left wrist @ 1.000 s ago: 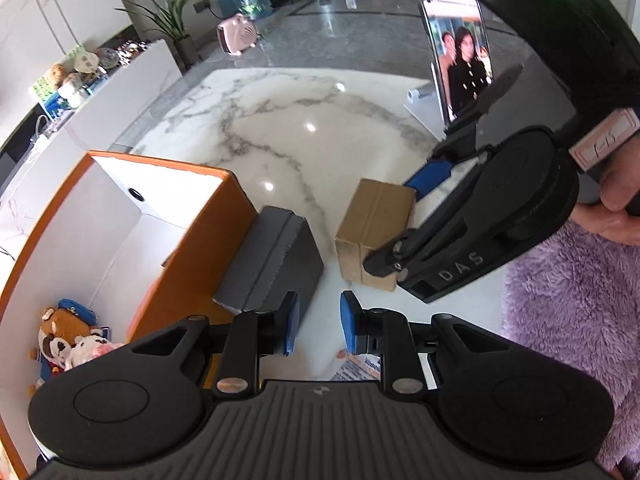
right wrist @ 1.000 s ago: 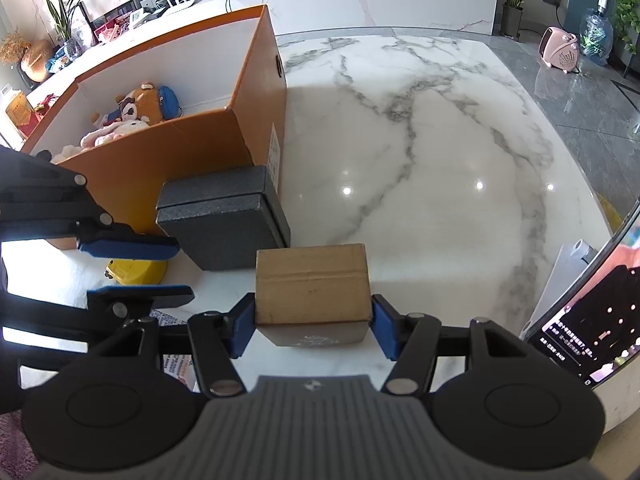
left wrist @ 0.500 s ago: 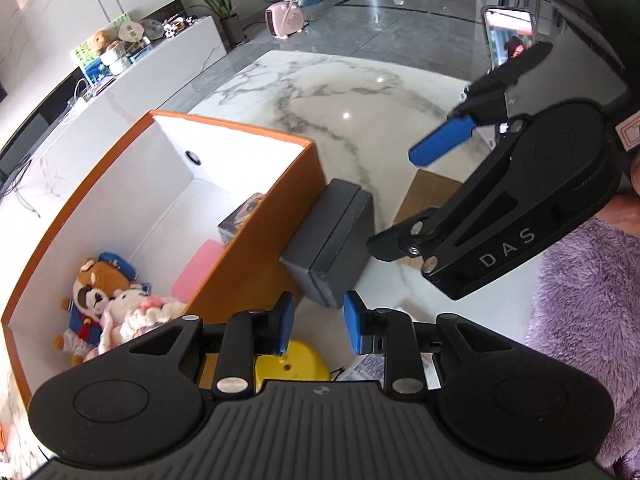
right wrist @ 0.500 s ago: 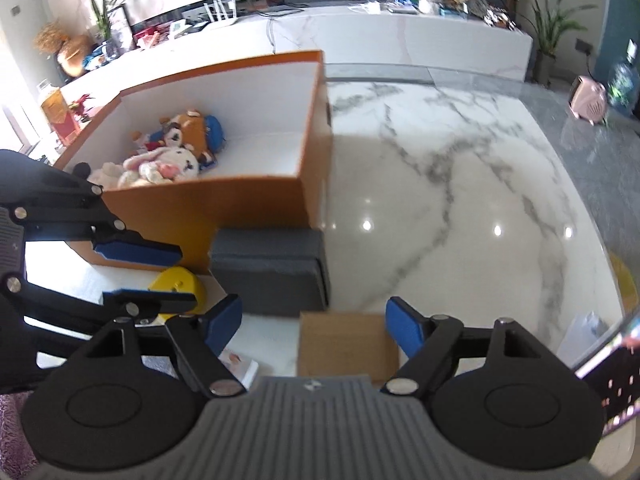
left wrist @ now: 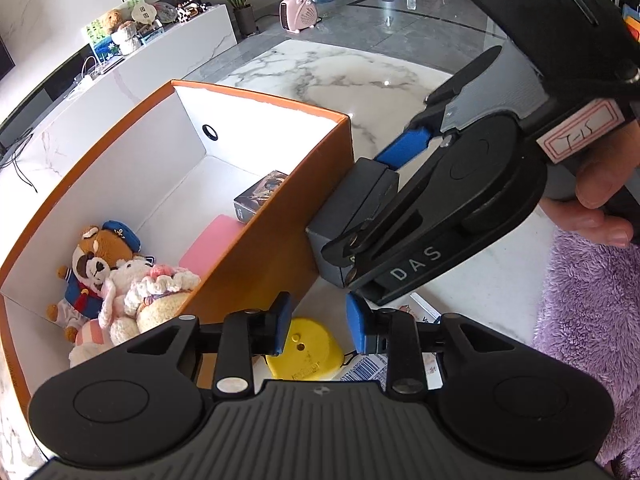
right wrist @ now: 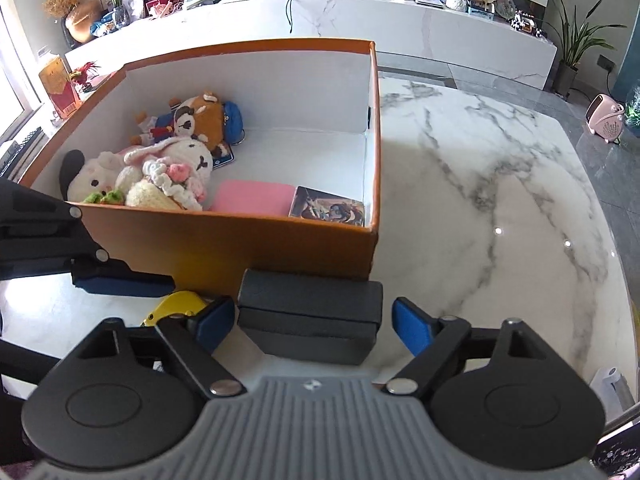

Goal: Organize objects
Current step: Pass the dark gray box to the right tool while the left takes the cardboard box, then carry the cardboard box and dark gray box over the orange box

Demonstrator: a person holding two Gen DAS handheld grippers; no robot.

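Note:
An orange box (left wrist: 260, 98) with white inner walls stands on the marble table and holds plush toys (left wrist: 120, 276), a pink pad (left wrist: 212, 240) and a picture card box (left wrist: 260, 196). A dark grey box (right wrist: 310, 294) lies against its near wall (right wrist: 224, 240). My right gripper (right wrist: 314, 324) straddles the grey box, its jaws closing with a gap at each pad. My left gripper (left wrist: 319, 320) is opening over a yellow object (left wrist: 306, 350), with nothing between its pads. The grey box (left wrist: 352, 204) is half hidden behind the right gripper in the left wrist view.
A barcoded paper (left wrist: 364, 368) lies beside the yellow object. A purple fluffy fabric (left wrist: 588, 320) lies at the right edge. A person's hand (left wrist: 596, 200) holds the right gripper. A white stand (right wrist: 612, 384) sits at the table's right. Bare marble (right wrist: 500, 200) spreads right of the orange box.
Both views swung left toward the orange box. The right gripper let go of the brown cardboard box, now out of view, and came over the dark grey box. The left jaws widened a little.

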